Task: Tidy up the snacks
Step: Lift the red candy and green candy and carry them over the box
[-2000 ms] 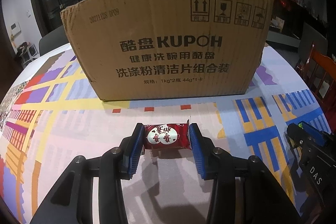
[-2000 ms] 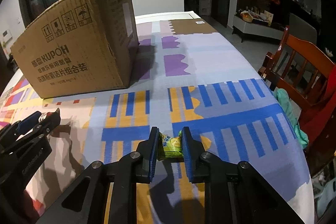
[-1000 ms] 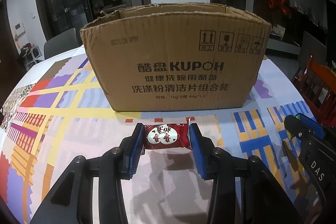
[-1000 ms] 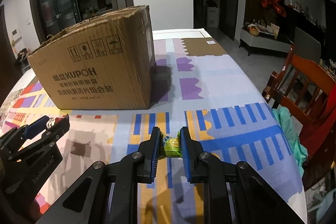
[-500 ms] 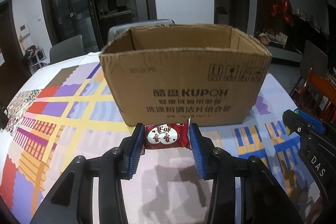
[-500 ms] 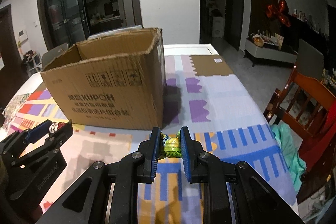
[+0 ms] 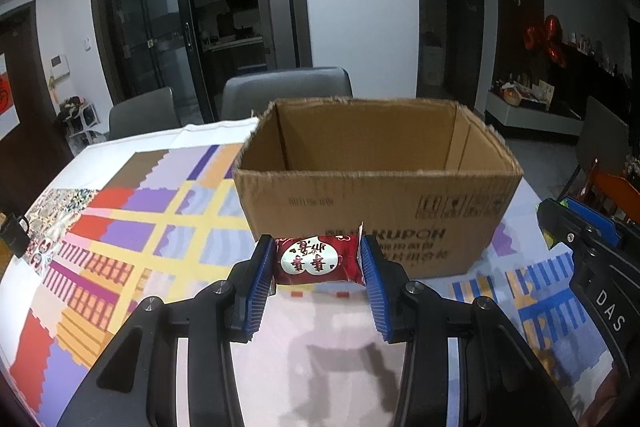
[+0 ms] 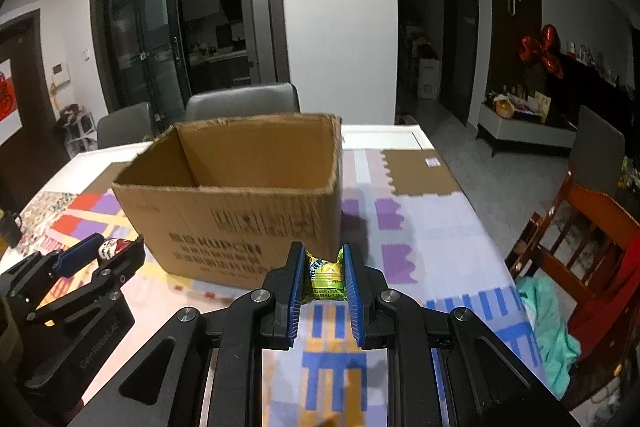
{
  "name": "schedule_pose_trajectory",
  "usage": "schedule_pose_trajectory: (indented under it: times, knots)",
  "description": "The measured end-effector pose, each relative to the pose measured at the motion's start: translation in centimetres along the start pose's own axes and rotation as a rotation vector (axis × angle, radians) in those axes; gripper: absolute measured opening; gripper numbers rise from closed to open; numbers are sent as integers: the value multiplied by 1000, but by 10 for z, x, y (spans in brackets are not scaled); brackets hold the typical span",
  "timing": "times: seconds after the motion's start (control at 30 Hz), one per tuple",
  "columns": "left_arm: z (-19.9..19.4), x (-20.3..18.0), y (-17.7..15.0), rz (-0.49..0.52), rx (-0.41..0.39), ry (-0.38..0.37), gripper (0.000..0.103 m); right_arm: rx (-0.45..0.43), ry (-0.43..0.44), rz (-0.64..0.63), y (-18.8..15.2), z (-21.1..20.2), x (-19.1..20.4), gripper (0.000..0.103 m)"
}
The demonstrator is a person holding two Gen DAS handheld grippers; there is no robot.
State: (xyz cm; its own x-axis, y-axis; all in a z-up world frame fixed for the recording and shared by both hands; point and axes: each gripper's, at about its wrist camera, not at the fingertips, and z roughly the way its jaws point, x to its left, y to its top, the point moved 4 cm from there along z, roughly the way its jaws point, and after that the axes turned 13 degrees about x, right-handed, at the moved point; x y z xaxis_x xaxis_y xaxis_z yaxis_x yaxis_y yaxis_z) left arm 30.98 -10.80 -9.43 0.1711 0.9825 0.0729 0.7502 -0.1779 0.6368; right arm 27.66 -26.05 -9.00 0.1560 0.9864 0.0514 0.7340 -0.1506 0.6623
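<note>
My left gripper is shut on a red snack packet with a white oval label, held above the table in front of an open cardboard box. My right gripper is shut on a green and yellow snack packet, held near the box's front right corner. The box top is open; its floor is hidden by the near wall. The left gripper with the red packet shows at the left of the right wrist view. The right gripper shows at the right of the left wrist view.
The box stands on a table with a colourful patterned cloth. Grey chairs stand behind the table. A wooden chair with a teal cloth stands at the right. A small dark object lies at the table's left edge.
Both grippers have risen with their packets, so the box's open top and inner walls now show. Both stay shut on their packets.
</note>
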Motion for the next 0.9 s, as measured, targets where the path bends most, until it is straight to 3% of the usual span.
schedule_pose_trajectory:
  times: [0.5, 0.9]
  knots:
    - [-27, 10, 39, -1, -74, 2, 43, -78, 24, -24, 41, -19, 13, 21]
    - [-24, 16, 72, -6, -108, 5, 43, -104, 33, -34, 70, -14, 19, 21]
